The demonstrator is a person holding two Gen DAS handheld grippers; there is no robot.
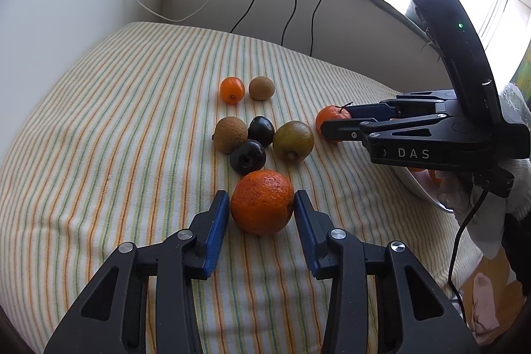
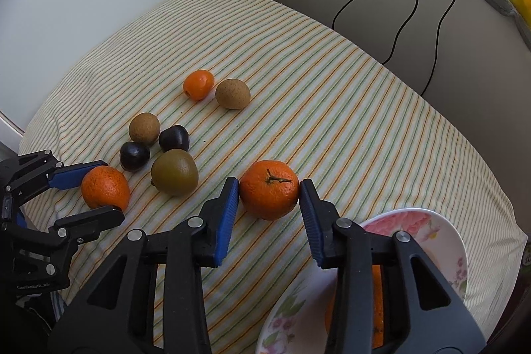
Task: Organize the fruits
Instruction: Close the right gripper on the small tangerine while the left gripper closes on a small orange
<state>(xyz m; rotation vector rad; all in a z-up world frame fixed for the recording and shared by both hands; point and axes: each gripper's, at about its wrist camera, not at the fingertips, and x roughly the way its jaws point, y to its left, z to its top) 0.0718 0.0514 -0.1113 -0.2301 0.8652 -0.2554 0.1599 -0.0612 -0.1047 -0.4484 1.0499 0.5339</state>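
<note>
L gripper (image 1: 261, 204) is closed down on the big speckled orange (image 1: 262, 202); both blue pads touch its sides, fruit resting on the striped cloth (image 1: 99, 138). R gripper (image 2: 269, 199) likewise pinches the stemmed mandarin (image 2: 269, 194), pads against both flanks, also on the cloth w/ the floral plate (image 2: 441, 221) just beside it, toward the camera.

Risks, as I judge them: both fruits are round and the pads bite near the widest part, so a shallow or off-centre pinch could let one squirt out on lift and roll off the cloth edge. The speckled orange sits just in front of the dark fruit; a slip could knock the cluster apart. The plate already has something orange in it and sits tilted partly off the cloth, so a careless drop could tip it.

Count on the cloth, relative to the green-brown fruit (image 2: 175, 172) at centre: 3 orange fruits incl. the small far one (image 2: 199, 84), 2 dark plums (image 2: 134, 156), 2 tan-brown fruits (image 2: 144, 128) plus the green-brown one. 8 total, 1 plate.
</note>
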